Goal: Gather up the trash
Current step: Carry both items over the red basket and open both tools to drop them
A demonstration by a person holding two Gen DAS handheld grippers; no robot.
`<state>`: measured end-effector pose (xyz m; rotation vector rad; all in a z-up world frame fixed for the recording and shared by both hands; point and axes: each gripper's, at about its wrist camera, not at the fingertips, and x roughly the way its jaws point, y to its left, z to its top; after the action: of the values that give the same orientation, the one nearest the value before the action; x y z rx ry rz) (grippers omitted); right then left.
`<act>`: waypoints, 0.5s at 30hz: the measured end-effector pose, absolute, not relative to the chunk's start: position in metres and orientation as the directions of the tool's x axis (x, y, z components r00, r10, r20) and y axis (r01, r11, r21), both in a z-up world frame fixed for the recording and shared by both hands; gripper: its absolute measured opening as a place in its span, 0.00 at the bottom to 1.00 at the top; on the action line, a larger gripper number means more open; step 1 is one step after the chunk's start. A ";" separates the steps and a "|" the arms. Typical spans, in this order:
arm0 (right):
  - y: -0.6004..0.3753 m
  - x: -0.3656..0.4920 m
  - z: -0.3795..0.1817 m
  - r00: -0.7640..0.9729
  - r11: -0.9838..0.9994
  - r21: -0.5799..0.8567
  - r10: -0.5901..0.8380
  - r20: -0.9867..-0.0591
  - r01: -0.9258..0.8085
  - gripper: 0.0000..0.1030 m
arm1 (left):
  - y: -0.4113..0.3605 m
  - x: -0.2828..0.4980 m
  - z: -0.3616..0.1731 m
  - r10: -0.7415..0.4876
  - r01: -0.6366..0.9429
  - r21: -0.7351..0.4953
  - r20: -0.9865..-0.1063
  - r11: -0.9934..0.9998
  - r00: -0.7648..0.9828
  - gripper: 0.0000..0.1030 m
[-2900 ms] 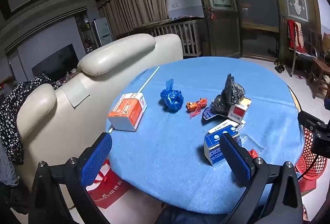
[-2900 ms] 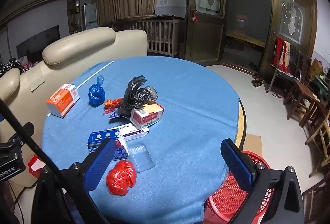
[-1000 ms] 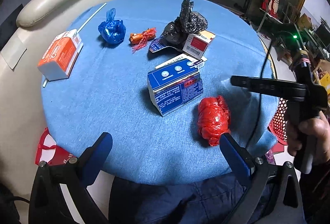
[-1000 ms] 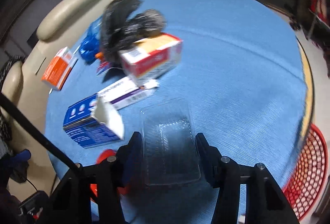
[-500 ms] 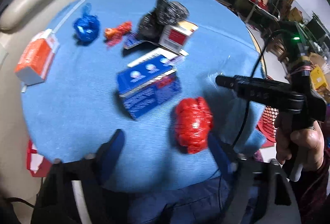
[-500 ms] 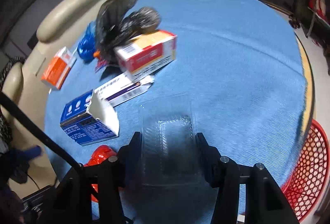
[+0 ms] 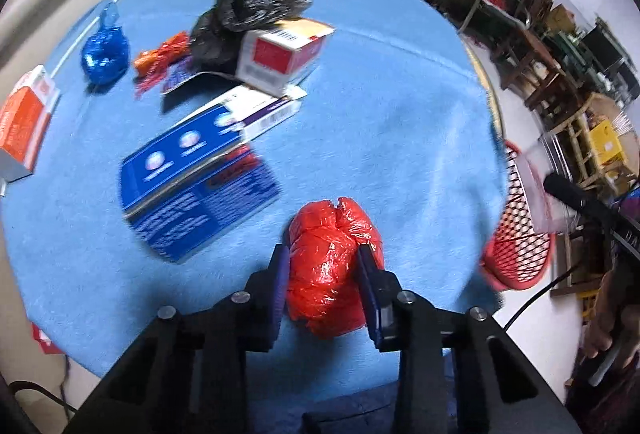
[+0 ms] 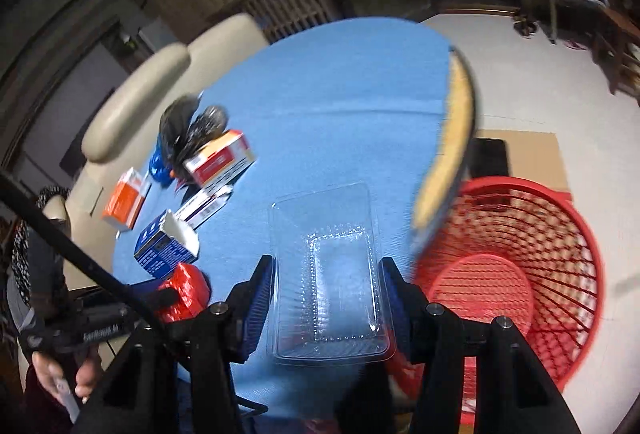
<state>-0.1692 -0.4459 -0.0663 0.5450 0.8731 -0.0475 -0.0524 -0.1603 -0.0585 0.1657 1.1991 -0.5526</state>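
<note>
Red bag [image 7: 328, 266] is clamped between left gripper [image 7: 325, 270] fingers, frame bottom centre; clear tray [image 8: 326, 274] is pinched by right gripper [image 8: 326, 288].

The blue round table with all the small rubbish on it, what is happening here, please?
A person is clearing trash with two handheld grippers. The left gripper is closed on a crumpled red plastic bag at the near edge of the blue-clothed round table. The right gripper holds a clear plastic clamshell tray next to the red mesh basket on the floor. Cartons and other small bags remain on the table.
</note>
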 end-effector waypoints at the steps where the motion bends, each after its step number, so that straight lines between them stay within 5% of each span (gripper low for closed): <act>1: -0.453 -0.178 -0.067 0.663 0.852 0.447 0.172 -0.729 0.272 0.53 | -0.166 -0.054 -0.056 -0.323 0.500 -0.163 -0.912 0.850 0.252 0.33; 15: -0.538 -0.270 -0.122 0.685 0.680 0.575 0.145 -0.714 0.455 0.57 | -0.320 -0.101 -0.037 -0.356 0.768 -0.051 -0.904 0.639 0.237 0.32</act>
<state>-0.2699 -0.5377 -0.1222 0.8253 0.8178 -0.1980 -0.1007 -0.3204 -0.0371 0.4536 1.0771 -0.8071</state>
